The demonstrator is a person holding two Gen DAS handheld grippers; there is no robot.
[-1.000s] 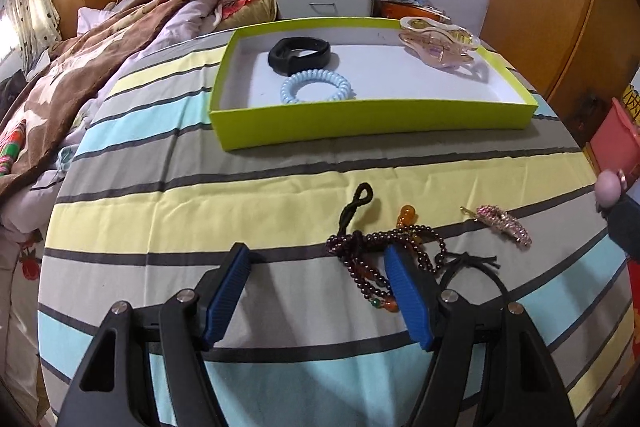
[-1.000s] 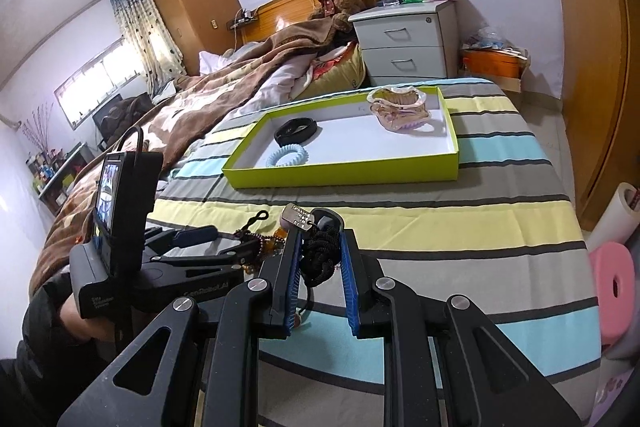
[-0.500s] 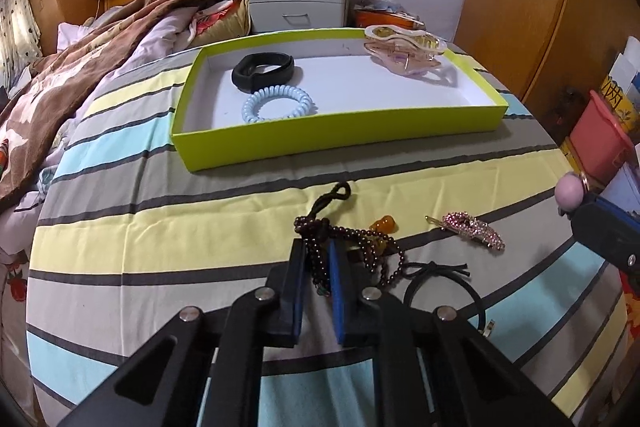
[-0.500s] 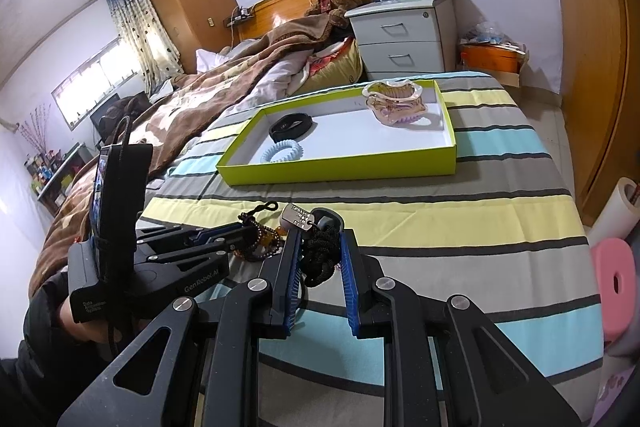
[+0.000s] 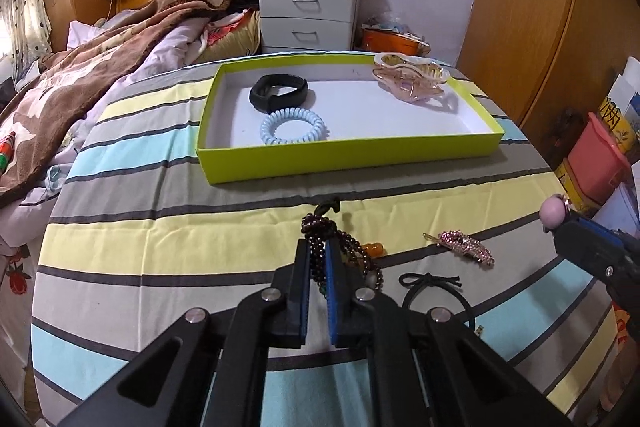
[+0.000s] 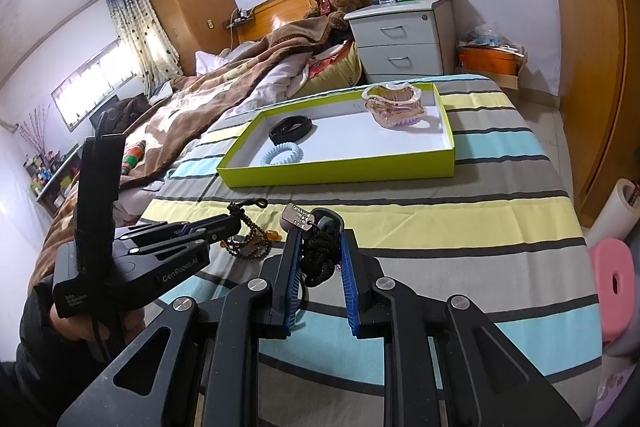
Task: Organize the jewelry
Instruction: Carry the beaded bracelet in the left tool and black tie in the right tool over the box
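the left tool [image 5: 318,259], wide open a second ago, now pinches the bead bracelet [image 5: 320,227]; right tool [image 6: 318,247] still grips its black cord [image 6: 320,259].

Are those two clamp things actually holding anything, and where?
Yes. The left tool pinches the dark bead bracelet across its bunched strands. The right tool grips a black cord necklace by its bundled cord.

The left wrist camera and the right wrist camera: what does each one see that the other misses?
Only the left wrist view shows the pink rhinestone hair clip and the thin black bow hair tie on the striped bedsheet. Only the right wrist view shows the right gripper shut on a black cord with a metal tag, plus the window. Both show the lime-green tray and the left gripper shut on the dark beaded bracelet.
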